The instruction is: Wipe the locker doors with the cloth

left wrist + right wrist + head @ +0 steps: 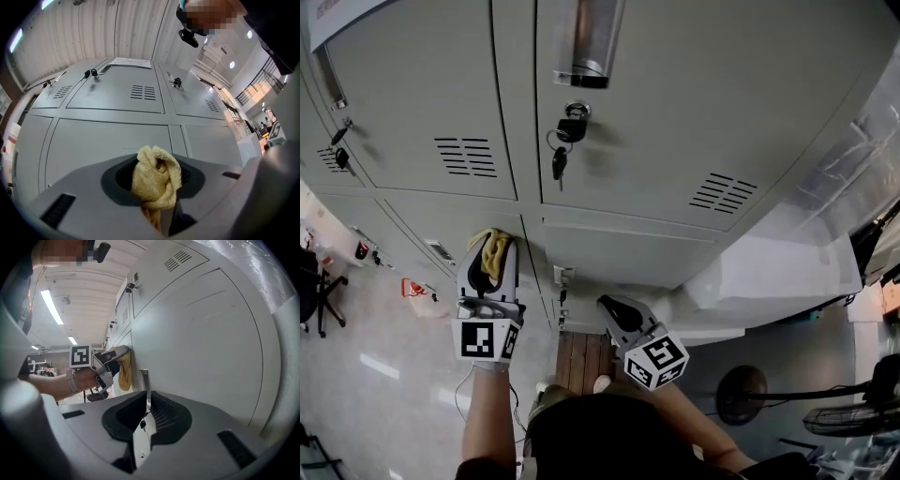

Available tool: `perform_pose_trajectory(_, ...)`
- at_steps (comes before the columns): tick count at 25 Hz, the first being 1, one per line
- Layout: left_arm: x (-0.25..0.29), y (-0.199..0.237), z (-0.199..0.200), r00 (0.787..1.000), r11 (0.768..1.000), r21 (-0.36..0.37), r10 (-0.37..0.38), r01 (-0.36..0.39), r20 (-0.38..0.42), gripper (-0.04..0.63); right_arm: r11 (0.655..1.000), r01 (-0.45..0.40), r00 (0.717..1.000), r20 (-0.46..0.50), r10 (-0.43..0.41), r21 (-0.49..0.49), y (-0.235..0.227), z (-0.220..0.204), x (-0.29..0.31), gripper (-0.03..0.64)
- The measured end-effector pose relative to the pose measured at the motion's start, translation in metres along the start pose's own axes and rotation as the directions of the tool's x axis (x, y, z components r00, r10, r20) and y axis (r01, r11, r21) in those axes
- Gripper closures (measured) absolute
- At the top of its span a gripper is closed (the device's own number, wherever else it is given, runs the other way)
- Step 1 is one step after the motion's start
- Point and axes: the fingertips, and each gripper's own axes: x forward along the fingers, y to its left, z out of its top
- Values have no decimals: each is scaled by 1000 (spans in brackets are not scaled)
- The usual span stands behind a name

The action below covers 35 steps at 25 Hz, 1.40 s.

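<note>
Left tool [488, 255] grips the yellow cloth [156, 176] at a locker door [441, 225]. Right tool [615, 311] is clenched, empty; keys [560, 161] dangle above

From above, the head view looks down the lockers [694, 122]; both gripper views face them ahead, seemingly close.

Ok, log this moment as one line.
left gripper: shut on cloth | cloth: at lower locker door | right gripper: shut, nothing between jaws, held low beside the lockers
</note>
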Motion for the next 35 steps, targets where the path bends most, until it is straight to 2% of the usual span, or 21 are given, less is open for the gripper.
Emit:
perform_pose_trajectory(8, -6, 29, 1, 1000, 999, 27, -23, 23, 5, 465, 1000, 21, 1000, 1, -21, 2, 17, 1, 24, 578)
perform_pose_trajectory(15, -12, 56, 2, 1000, 1000, 11, -14, 13, 15, 466, 1000, 26, 1000, -6, -26, -3, 31, 1, 41, 578)
perform_pose_trajectory(19, -15, 73, 1, 1000, 1000, -8, 5, -5, 16, 465, 1000, 29, 999, -14, -29, -3, 36, 0, 46, 578)
perform_pose_trajectory(27, -22, 108, -2, 999, 999, 6, 45, -45, 2, 465, 1000, 23, 999, -26, -23, -5, 45, -3, 53, 578)
perform_pose_trajectory(35, -31, 148, -9, 993, 993, -6, 117, -117, -16, 465, 1000, 3, 999, -40, -3, -16, 54, -4, 60, 578)
